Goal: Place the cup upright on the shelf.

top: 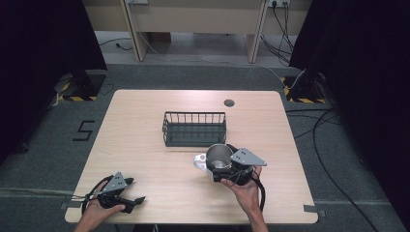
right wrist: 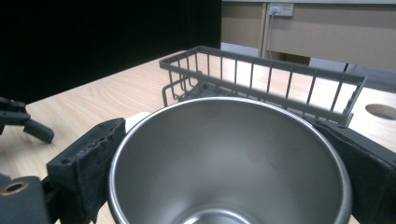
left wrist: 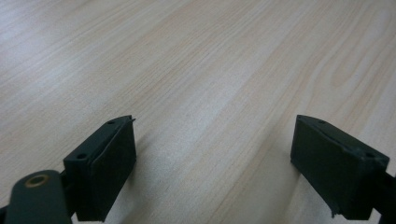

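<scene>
- My right tongs gripped the steel cup by its sides, mouth up, just above the surface.
- The wire rack lay straight ahead of the cup, close by, its long axis across my reach.
- My left tongs rested wide and empty, well apart.
- A white object sat beside the cup.
- No readable writing.
</scene>
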`<state>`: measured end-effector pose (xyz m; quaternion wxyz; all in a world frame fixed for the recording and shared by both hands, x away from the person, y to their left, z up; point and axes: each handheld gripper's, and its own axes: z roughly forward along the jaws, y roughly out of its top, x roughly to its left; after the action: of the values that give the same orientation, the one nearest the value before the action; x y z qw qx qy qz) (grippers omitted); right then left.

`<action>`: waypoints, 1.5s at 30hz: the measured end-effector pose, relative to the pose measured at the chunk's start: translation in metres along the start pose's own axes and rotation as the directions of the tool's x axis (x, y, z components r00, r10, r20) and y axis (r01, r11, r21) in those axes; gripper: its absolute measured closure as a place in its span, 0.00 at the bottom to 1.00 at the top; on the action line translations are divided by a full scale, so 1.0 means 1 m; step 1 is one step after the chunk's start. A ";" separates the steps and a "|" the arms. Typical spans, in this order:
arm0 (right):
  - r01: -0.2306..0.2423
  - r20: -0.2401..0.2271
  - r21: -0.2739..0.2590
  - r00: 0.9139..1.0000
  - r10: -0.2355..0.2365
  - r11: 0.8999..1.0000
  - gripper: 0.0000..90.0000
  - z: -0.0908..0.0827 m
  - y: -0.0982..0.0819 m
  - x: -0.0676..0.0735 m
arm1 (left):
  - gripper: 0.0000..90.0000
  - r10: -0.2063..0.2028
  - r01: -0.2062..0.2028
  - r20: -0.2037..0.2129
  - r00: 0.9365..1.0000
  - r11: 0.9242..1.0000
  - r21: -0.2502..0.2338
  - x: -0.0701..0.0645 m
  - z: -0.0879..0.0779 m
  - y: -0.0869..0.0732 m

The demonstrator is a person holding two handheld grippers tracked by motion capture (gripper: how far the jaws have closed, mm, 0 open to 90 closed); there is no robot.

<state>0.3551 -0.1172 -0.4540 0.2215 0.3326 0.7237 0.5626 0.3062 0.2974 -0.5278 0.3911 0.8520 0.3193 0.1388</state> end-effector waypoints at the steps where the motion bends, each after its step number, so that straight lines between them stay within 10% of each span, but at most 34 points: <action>1: 0.006 0.004 0.000 1.000 -0.006 1.000 0.07 0.001 0.004 0.000 | 0.15 0.000 0.000 0.000 1.000 1.000 0.000 0.000 0.000 0.000; 28: 0.029 0.009 0.001 1.000 -0.029 1.000 0.07 0.039 0.100 -0.010 | 0.15 -0.001 0.001 0.000 1.000 1.000 -0.002 0.000 0.000 0.000; 45: 0.038 0.044 0.027 0.998 -0.039 0.999 0.07 0.077 0.126 -0.025 | 0.15 0.000 0.000 0.000 1.000 1.000 0.001 0.000 0.000 0.000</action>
<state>0.4543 -0.0660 -0.3552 0.2442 0.3338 0.7321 0.5413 0.3061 0.2975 -0.5276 0.3908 0.8522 0.3191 0.1386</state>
